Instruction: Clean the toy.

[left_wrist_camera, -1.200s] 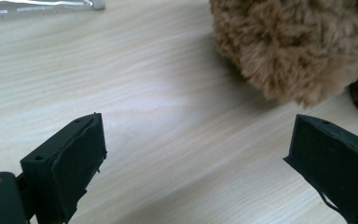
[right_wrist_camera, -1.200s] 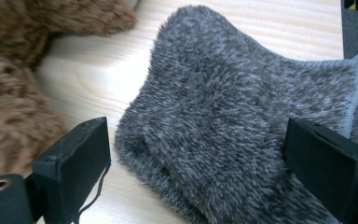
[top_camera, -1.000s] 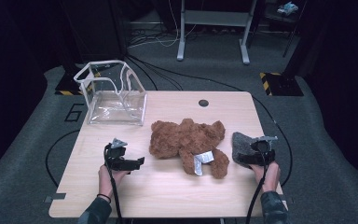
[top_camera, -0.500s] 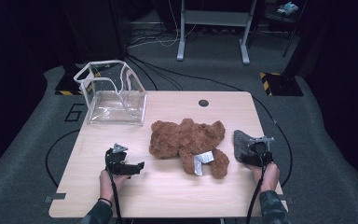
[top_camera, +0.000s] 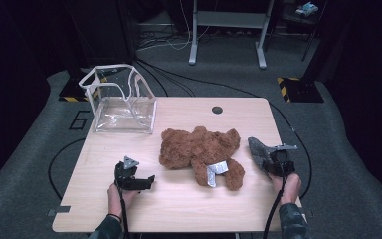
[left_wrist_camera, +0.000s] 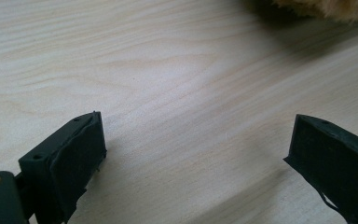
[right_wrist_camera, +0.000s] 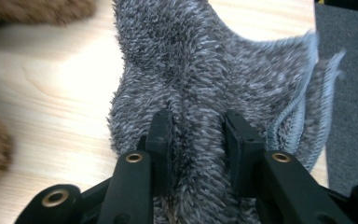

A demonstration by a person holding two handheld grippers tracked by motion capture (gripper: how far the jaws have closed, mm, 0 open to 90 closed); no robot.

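Note:
A brown teddy bear (top_camera: 199,149) lies in the middle of the wooden table (top_camera: 189,209), a white tag (top_camera: 215,172) on it. A grey fuzzy cloth (top_camera: 257,151) lies near the table's right edge. My right gripper (top_camera: 268,160) has just been closing on that grey cloth (right_wrist_camera: 200,93); its pads pinch a ridge of the fabric (right_wrist_camera: 198,140) between them. My left gripper (top_camera: 144,181) sits low over the bare wood at the front left, jaws wide open with nothing between them (left_wrist_camera: 196,154). The bear's fur edge (left_wrist_camera: 326,9) lies far ahead of it.
A clear plastic bag with white trim (top_camera: 122,102) stands open at the table's back left. A dark round hole (top_camera: 217,109) is near the back edge. Grey carpet (right_wrist_camera: 349,84) lies beyond the table's right edge.
The left gripper has sunk a little toward the table. The right hand stays at the grey cloth.

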